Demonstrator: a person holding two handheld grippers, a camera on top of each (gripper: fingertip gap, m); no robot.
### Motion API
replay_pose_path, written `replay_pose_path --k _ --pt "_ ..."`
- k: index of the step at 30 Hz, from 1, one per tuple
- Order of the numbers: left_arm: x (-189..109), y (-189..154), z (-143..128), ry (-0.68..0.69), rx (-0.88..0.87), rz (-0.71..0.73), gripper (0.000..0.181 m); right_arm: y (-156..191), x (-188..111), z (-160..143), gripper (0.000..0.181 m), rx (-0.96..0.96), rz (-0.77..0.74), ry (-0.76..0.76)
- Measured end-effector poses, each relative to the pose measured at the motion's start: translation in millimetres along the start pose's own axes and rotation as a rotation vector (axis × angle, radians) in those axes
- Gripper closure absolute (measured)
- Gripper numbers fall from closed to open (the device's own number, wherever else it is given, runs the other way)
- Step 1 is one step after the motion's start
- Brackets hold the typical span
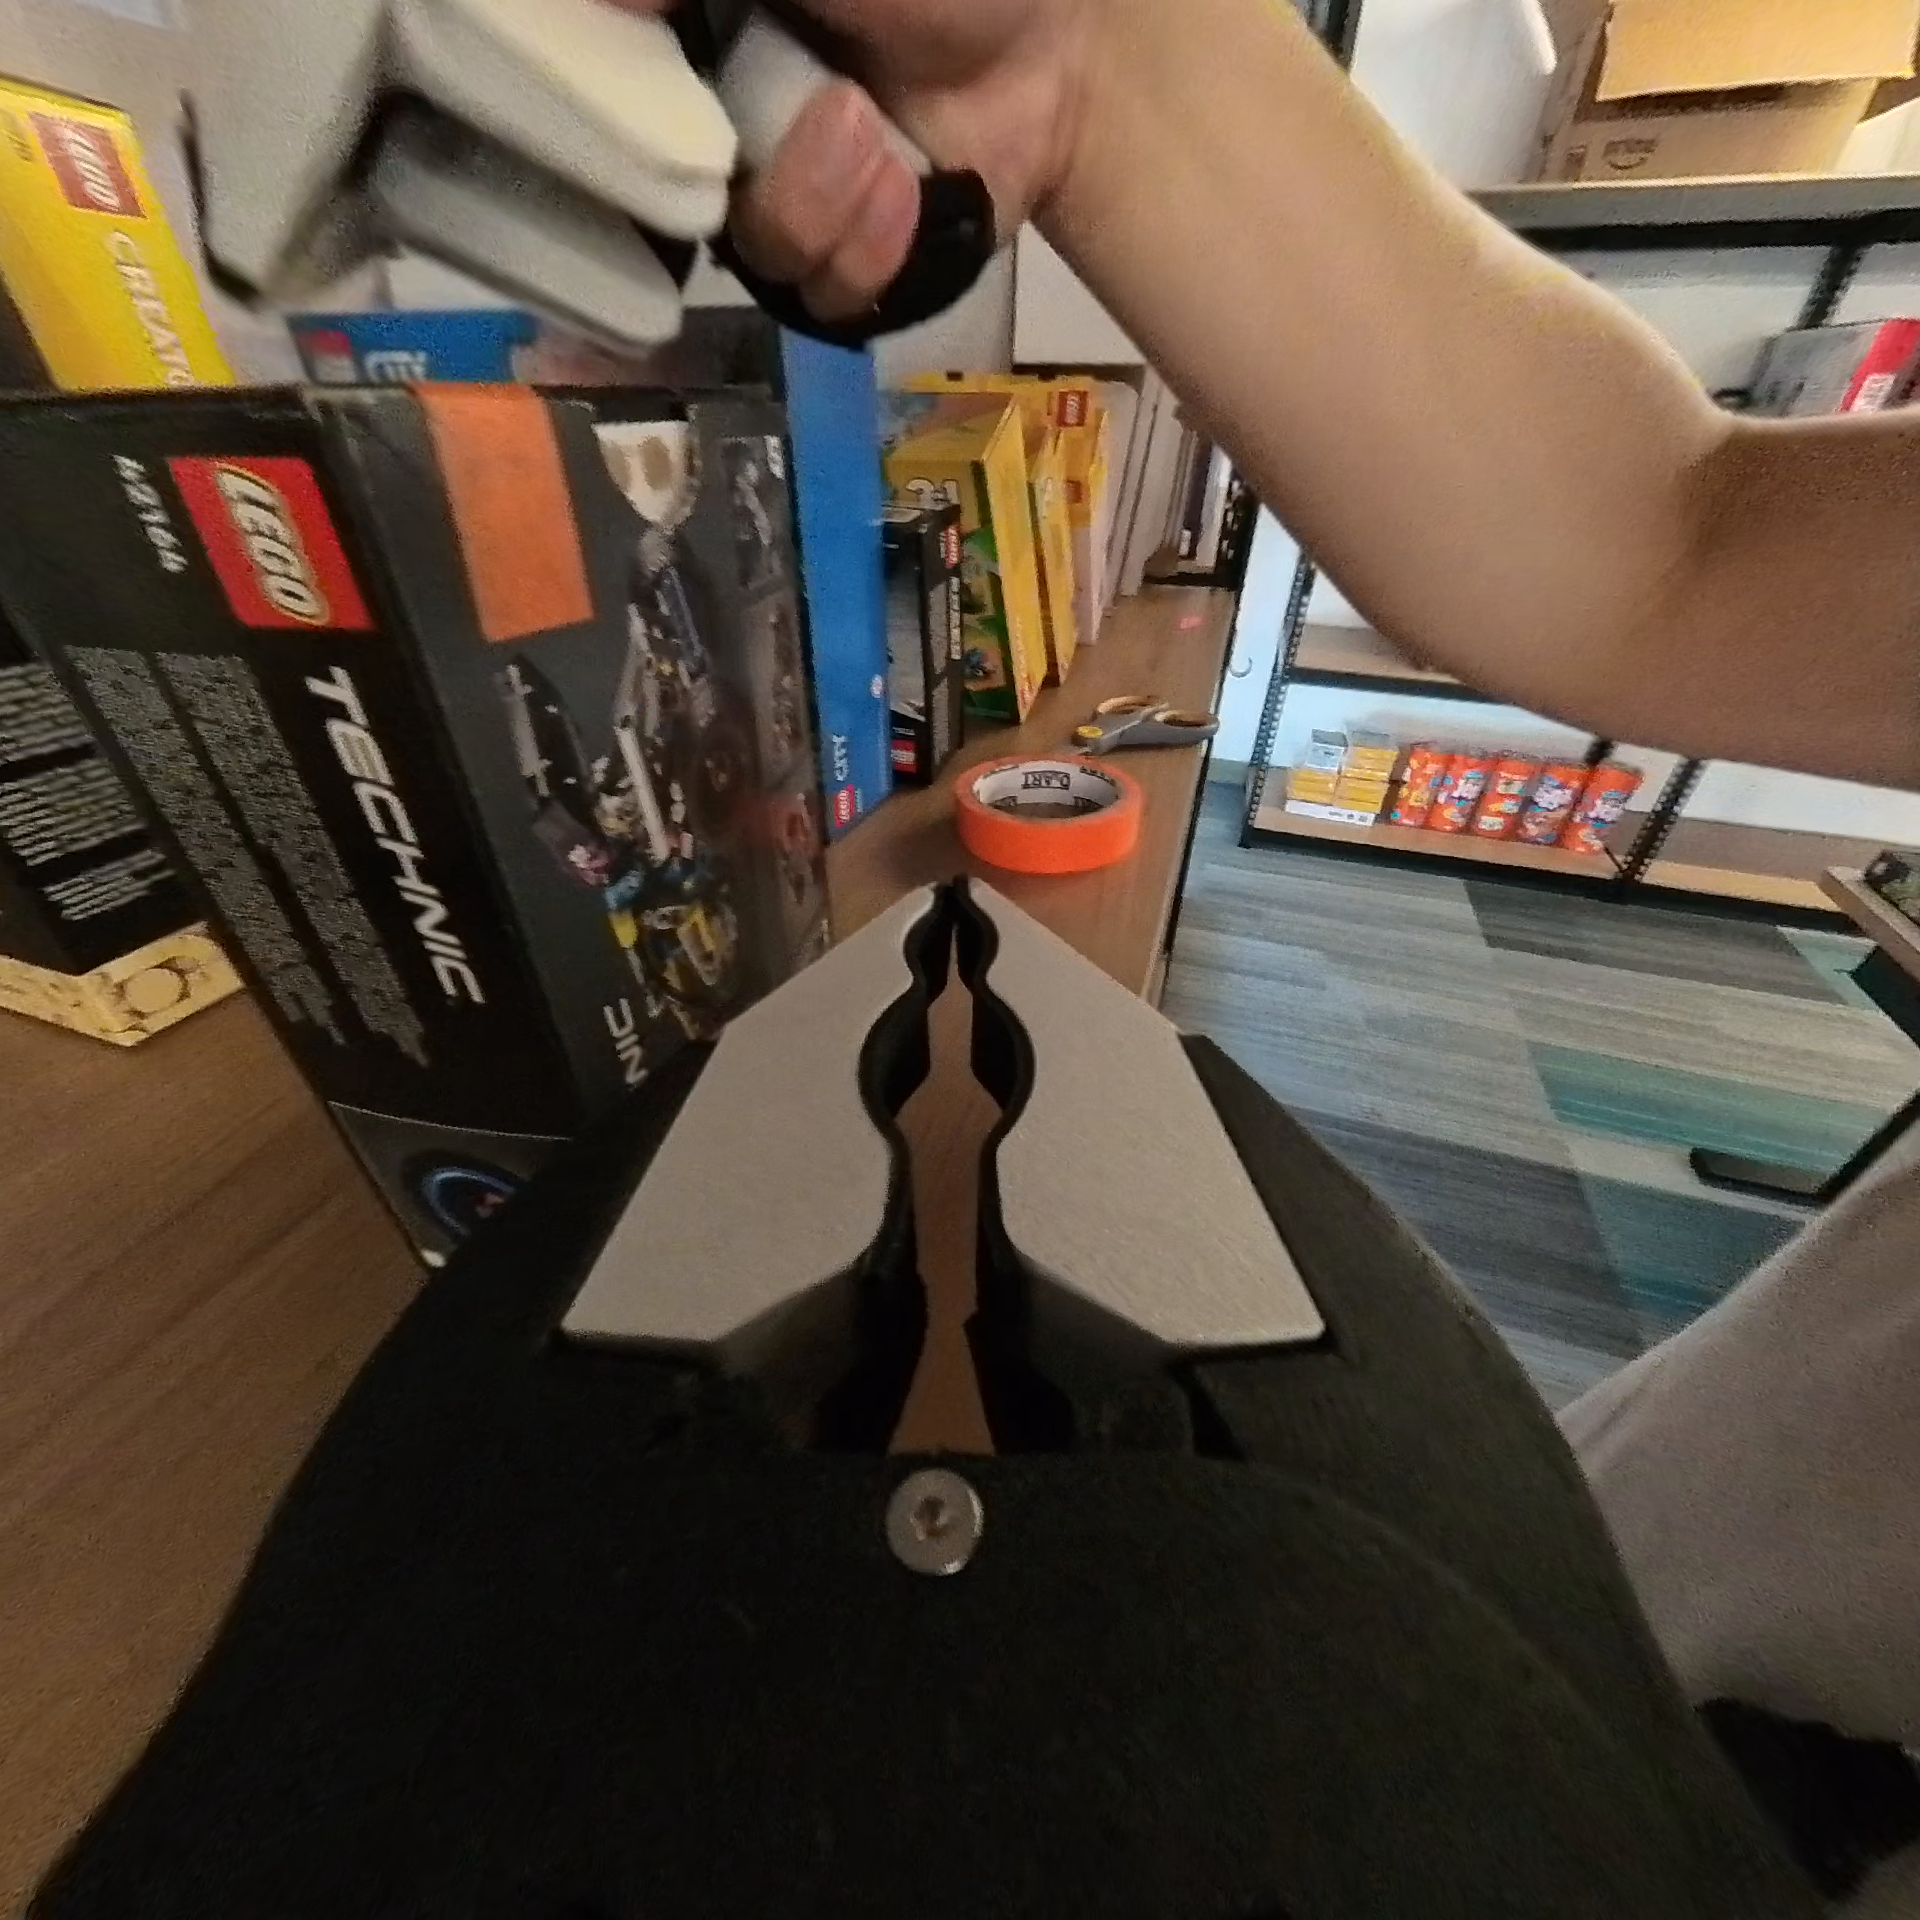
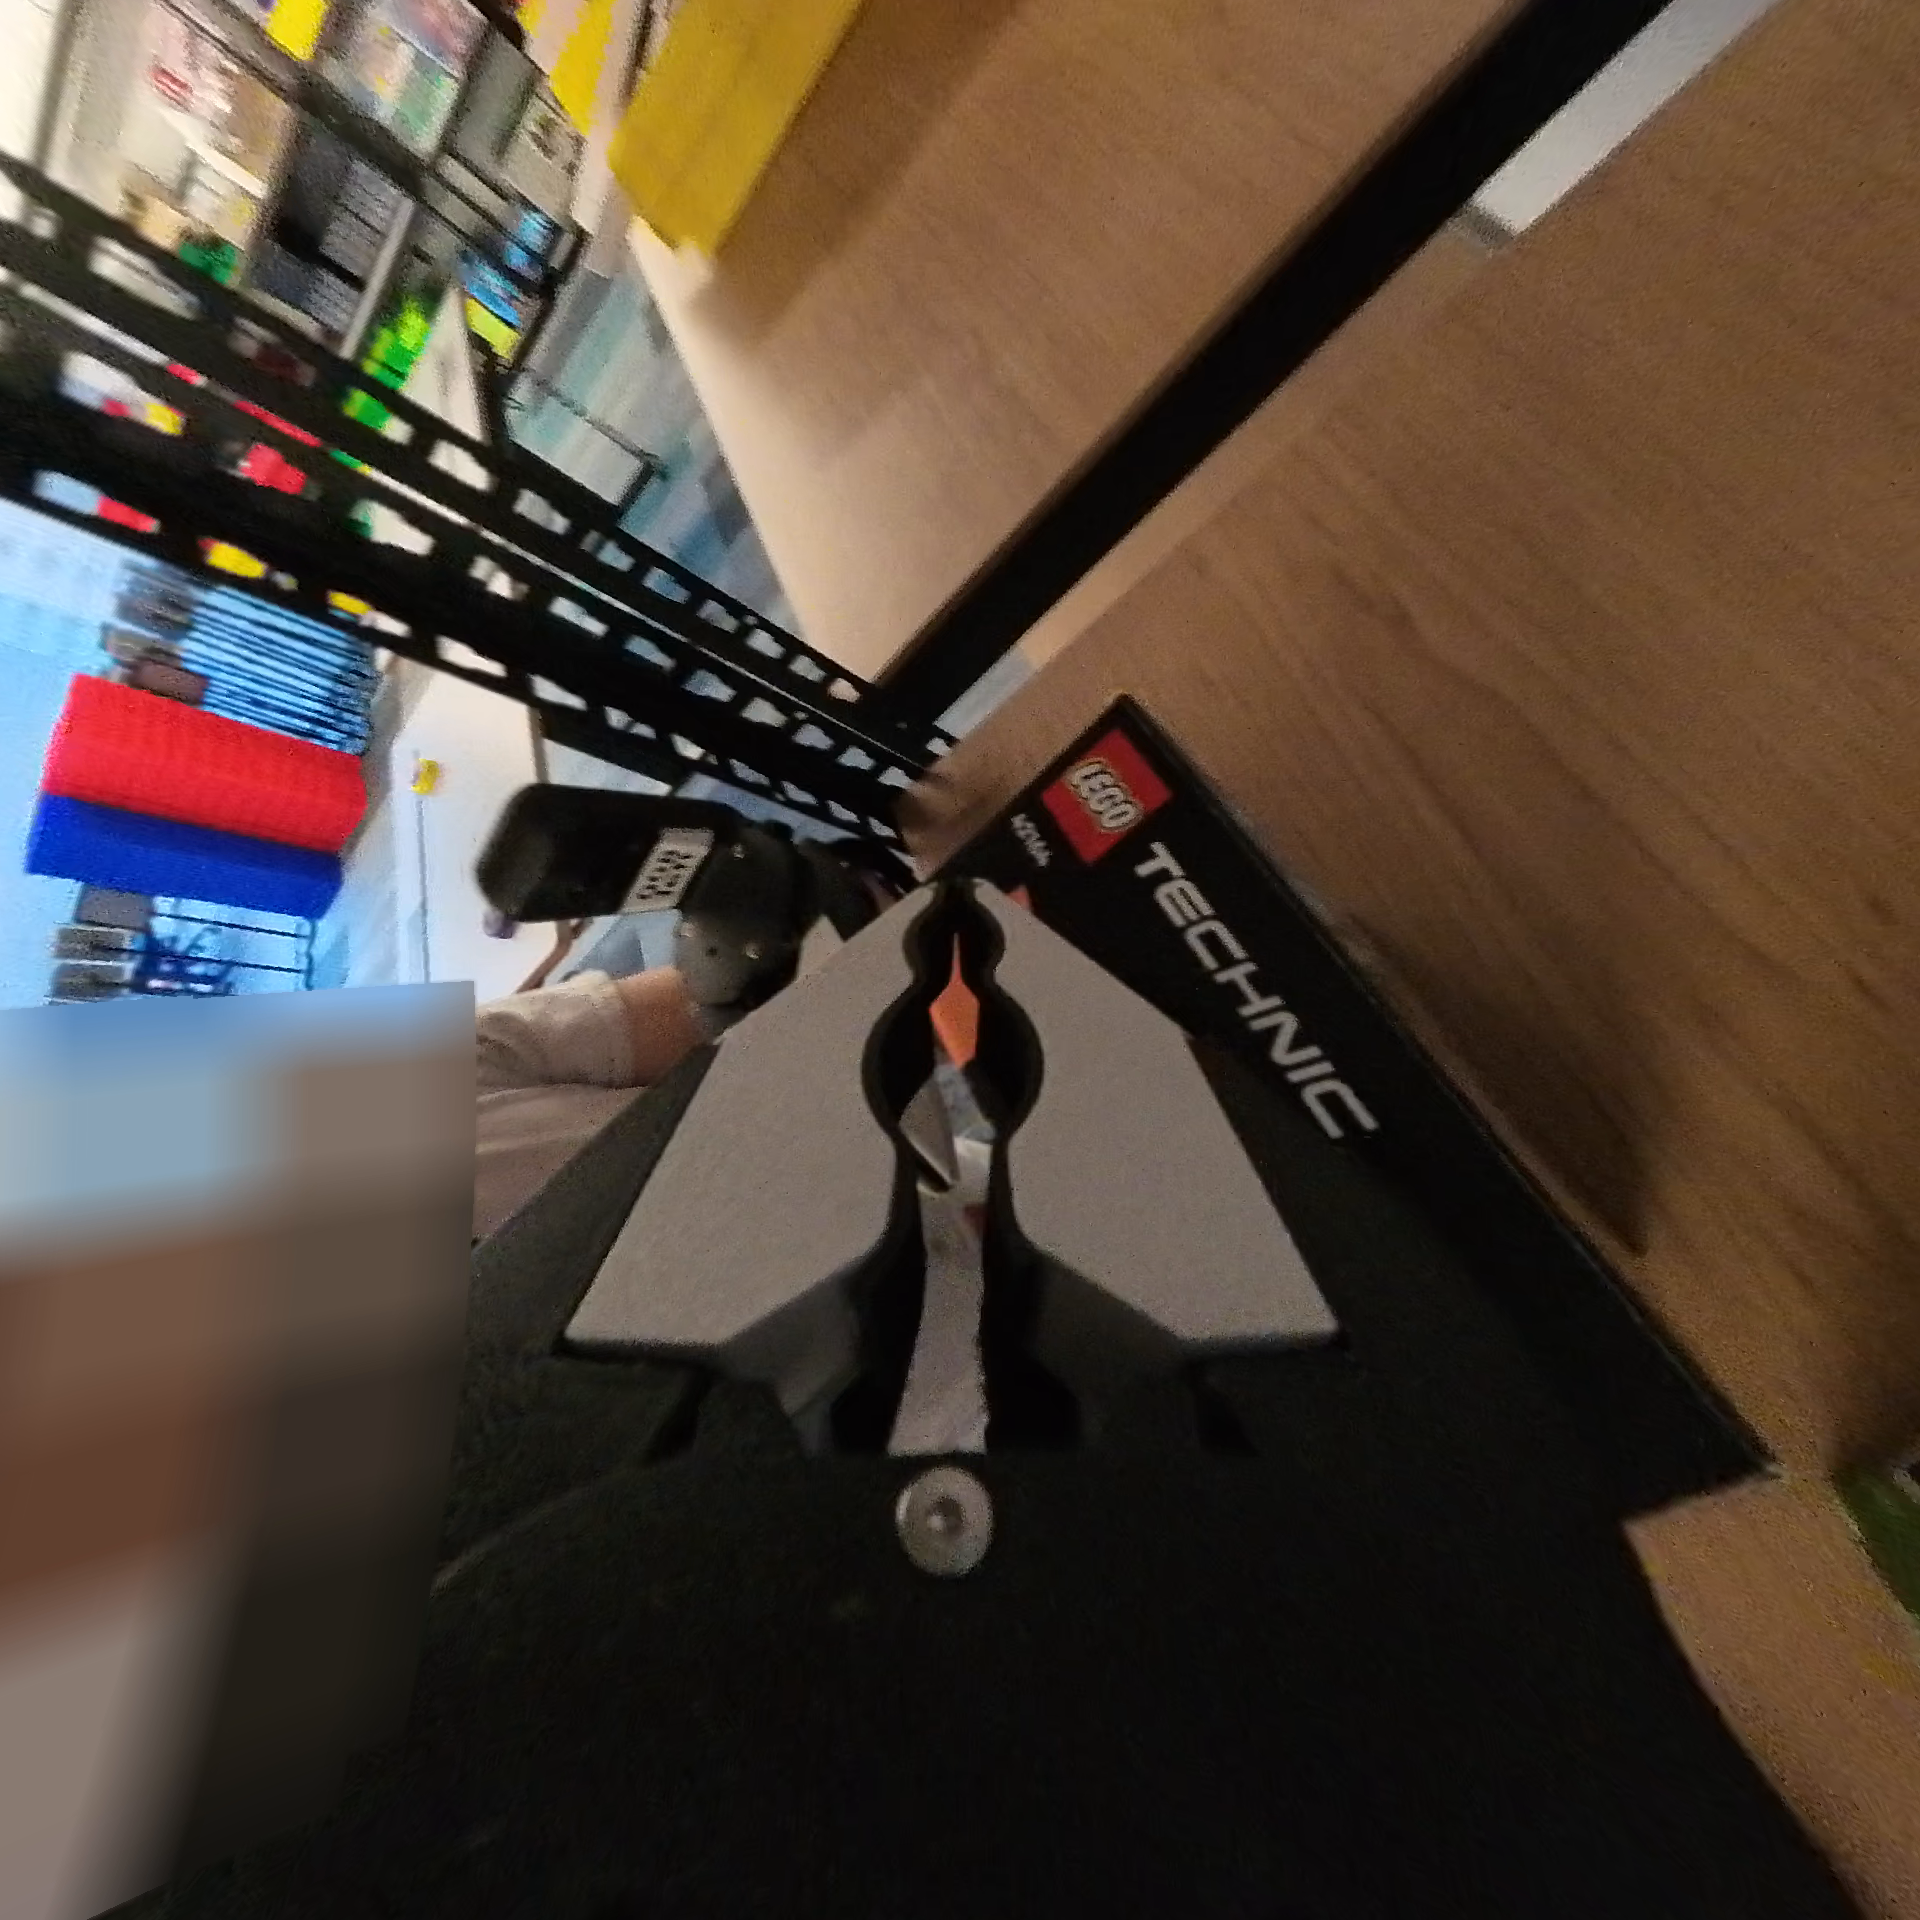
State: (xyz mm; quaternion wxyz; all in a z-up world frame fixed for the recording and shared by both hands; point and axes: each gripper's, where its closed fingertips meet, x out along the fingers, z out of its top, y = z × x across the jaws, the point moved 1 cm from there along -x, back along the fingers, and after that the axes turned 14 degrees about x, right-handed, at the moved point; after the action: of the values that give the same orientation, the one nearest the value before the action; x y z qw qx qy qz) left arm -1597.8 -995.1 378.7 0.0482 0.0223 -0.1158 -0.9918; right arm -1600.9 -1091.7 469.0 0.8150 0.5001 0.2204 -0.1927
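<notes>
Wooden table (image 1: 156, 1247): carries everything here; its far edge runs off toward a carpeted floor.
Row of boxes (image 1: 997, 540): yellow, blue and black toy-set boxes stand upright along the table's back, beyond the black box.
Black box (image 1: 416, 727): a large toy-set carton standing on the table, tipped slightly, its long axis running away from the left wrist camera; an orange tape patch (image 1: 509, 509) sits on its upper edge. It lies just left of and ahead of the left fingers.
Right gripper (image 1: 436, 177): held by a hand (image 1: 935, 135) above the box's top edge, closer to the tape patch than the other gripper; in its own view the box's face fills the space behind the fingers, which are drawn nearly together with nothing visibly clamped.
Left gripper (image 1: 951, 894): low over the table beside the box, its tips almost meeting, holding nothing.
Orange tape roll (image 1: 1049, 816): flat on the table, just beyond the left tips.
Scissors (image 1: 1143, 724): lying behind the roll.
</notes>
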Motion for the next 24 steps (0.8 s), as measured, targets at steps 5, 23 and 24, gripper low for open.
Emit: replay_pose_path --k 5,23,24 --pt "-1 -15 -4 -0.043 0.0 -0.023 0.181 -9 -24 -4 0.181 -0.023 -0.075 -0.044" --pt "45 -115 -49 0.111 -0.062 0.094 0.165 -201 -157 -263 0.131 -0.67 -0.562 -0.238" --pt "62 -119 -44 0.119 -0.049 0.095 0.163 -200 -150 -266 0.131 -0.671 -0.512 -0.208"
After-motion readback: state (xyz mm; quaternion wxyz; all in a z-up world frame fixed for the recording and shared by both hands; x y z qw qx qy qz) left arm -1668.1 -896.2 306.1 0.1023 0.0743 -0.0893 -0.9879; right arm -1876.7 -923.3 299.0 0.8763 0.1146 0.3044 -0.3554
